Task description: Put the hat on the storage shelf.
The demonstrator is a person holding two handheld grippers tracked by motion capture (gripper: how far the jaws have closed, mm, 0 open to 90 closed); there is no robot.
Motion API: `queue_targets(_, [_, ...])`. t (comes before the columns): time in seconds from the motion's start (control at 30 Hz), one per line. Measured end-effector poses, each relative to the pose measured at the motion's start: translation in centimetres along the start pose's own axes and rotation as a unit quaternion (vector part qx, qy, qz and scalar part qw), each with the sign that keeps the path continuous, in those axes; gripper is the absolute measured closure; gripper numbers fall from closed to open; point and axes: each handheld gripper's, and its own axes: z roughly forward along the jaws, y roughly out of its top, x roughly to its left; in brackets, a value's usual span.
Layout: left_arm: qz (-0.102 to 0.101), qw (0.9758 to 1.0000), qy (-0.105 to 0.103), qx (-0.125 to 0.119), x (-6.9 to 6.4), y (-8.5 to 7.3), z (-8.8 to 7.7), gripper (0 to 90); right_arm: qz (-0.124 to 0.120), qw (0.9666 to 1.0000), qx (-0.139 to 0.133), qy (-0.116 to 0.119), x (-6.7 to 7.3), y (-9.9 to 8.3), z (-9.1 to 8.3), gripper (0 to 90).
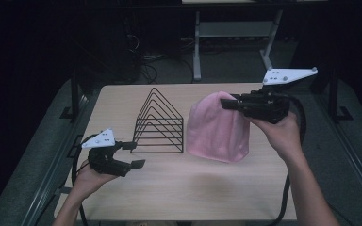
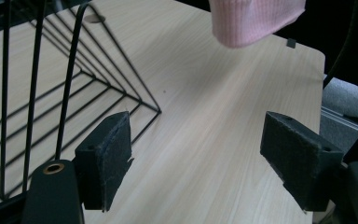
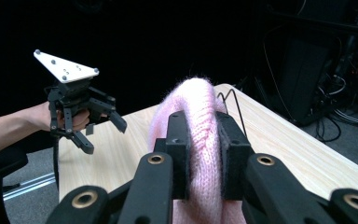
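A pink knitted beanie [image 1: 219, 127] hangs above the middle right of the table, its lower rim near the wood. My right gripper [image 1: 228, 103] is shut on the hat's top edge; in the right gripper view its two pads [image 3: 179, 154] pinch a fold of pink knit [image 3: 200, 140]. A black wire rack [image 1: 159, 123] of nested triangles stands just left of the hat. My left gripper [image 1: 132, 154] is held at the front left, open, with nothing between its pads [image 2: 107, 158]. The rack [image 2: 51, 93] lies to its left and the hat's rim [image 2: 256, 21] hangs ahead.
The light wooden table [image 1: 188, 188] has bare wood in front of the rack and hat. Dark floor, a white desk frame [image 1: 198, 47] and cables lie beyond the far edge. Grey mats flank the table.
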Motion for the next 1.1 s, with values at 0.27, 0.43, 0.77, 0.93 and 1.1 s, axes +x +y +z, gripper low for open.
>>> queue_targets(0.27, [0.021, 0.9993, -0.032, -0.005, -0.5, 2.8, 0.9, 23.9, -0.008, 0.9999, -0.003, 0.012, 0.4, 0.5, 0.4, 77.3])
queue_targets(0.43, [0.03, 0.9982, -0.051, -0.002, -1.0, 4.0, 2.0, 23.9, -0.013, 0.9997, -0.004, 0.02, 0.8, 0.9, 0.8, 77.3])
queue_targets(0.77, [0.03, 0.9959, -0.085, -0.011, -1.0, 5.6, 3.4, 24.0, -0.023, 0.9988, -0.009, 0.043, 1.6, 1.9, 2.0, 77.2])
queue_targets(0.93, [0.031, 0.9948, -0.096, -0.012, -0.9, 6.4, 3.8, 24.0, -0.029, 0.9981, -0.015, 0.051, 1.9, 2.6, 2.8, 77.3])
queue_targets(1.1, [0.031, 0.9937, -0.107, -0.006, -0.4, 6.9, 4.3, 25.4, -0.032, 0.9973, -0.021, 0.063, 2.0, 3.1, 3.7, 77.2])
